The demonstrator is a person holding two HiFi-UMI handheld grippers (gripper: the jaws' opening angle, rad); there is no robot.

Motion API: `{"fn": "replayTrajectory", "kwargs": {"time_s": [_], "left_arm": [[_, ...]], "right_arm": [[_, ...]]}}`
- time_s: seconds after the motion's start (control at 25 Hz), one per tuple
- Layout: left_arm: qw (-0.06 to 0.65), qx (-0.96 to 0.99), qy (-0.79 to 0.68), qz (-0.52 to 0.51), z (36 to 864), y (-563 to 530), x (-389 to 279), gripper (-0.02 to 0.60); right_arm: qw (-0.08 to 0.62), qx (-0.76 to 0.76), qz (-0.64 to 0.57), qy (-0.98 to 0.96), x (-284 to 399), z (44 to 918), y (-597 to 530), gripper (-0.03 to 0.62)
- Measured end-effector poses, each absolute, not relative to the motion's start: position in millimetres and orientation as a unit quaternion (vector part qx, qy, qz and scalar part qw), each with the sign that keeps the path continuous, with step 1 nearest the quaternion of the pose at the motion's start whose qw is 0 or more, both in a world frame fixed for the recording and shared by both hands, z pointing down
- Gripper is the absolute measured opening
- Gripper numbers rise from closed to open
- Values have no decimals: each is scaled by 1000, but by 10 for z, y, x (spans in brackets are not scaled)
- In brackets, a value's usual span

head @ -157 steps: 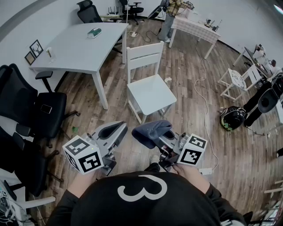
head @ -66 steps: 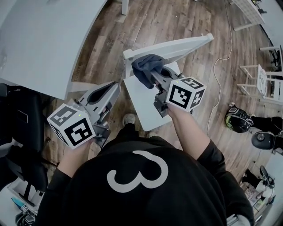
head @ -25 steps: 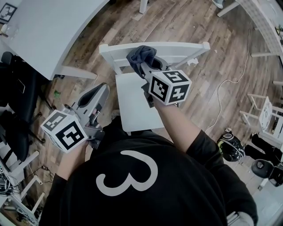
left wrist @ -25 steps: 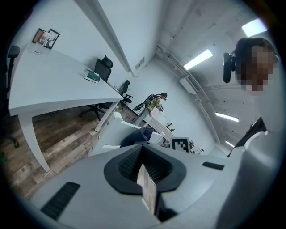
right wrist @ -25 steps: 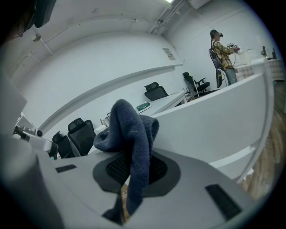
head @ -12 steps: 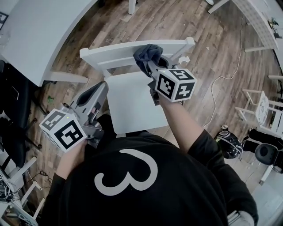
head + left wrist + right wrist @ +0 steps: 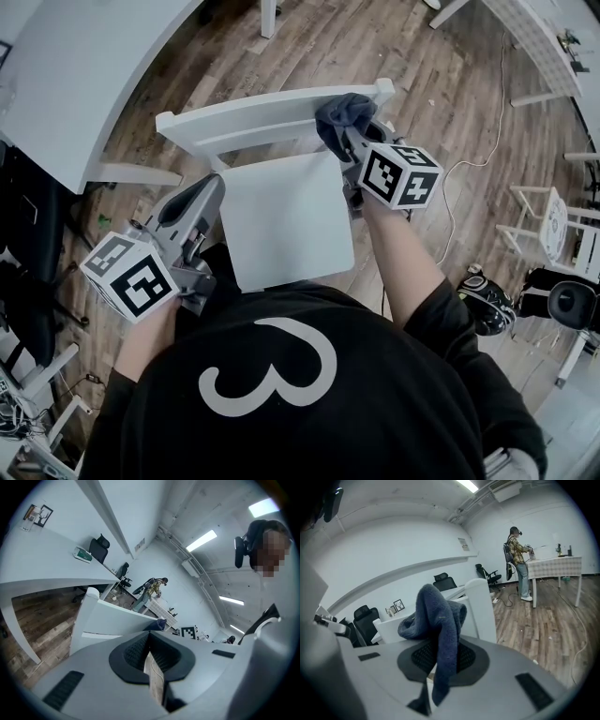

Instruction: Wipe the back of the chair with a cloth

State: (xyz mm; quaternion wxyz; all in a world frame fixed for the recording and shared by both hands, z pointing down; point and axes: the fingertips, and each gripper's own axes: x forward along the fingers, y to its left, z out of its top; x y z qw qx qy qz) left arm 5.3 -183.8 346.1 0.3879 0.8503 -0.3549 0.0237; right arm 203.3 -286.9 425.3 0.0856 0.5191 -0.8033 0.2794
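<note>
A white wooden chair stands below me, its seat point(image 7: 286, 220) near and its back rail point(image 7: 244, 117) running across the far side. My right gripper point(image 7: 349, 129) is shut on a blue-grey cloth point(image 7: 343, 111), which rests on the top rail close to its right post. In the right gripper view the cloth point(image 7: 437, 618) bunches over the jaws, with the chair's post point(image 7: 482, 609) just behind. My left gripper point(image 7: 194, 199) is shut on nothing and hangs left of the seat. The left gripper view shows the chair back point(image 7: 117, 620) and the cloth point(image 7: 157, 624) beyond.
A white table point(image 7: 75, 66) fills the upper left, close to the chair's back. Black office chairs point(image 7: 19, 244) stand at the left. A cable point(image 7: 459, 169), a dark helmet point(image 7: 487, 305) and a small white chair point(image 7: 553, 234) are on the wooden floor at right. A person point(image 7: 518, 559) stands far off.
My right gripper has slid the cloth rightward along the chair's top rail, from left of its middle to the right end. The left gripper has stayed beside the seat.
</note>
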Motion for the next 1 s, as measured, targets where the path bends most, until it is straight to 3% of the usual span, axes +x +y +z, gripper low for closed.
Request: {"fn": "replayTrajectory", "kwargs": {"time_s": [0.64, 1.0], "left_arm": [[395, 841, -368, 22, 3539, -1714, 80, 12], [399, 832, -386, 14, 3586, -1683, -46, 14]], "right_arm": [[67, 534, 277, -796, 2356, 4194, -2851, 52], [36, 454, 289, -842, 1657, 4088, -2571, 52]]}}
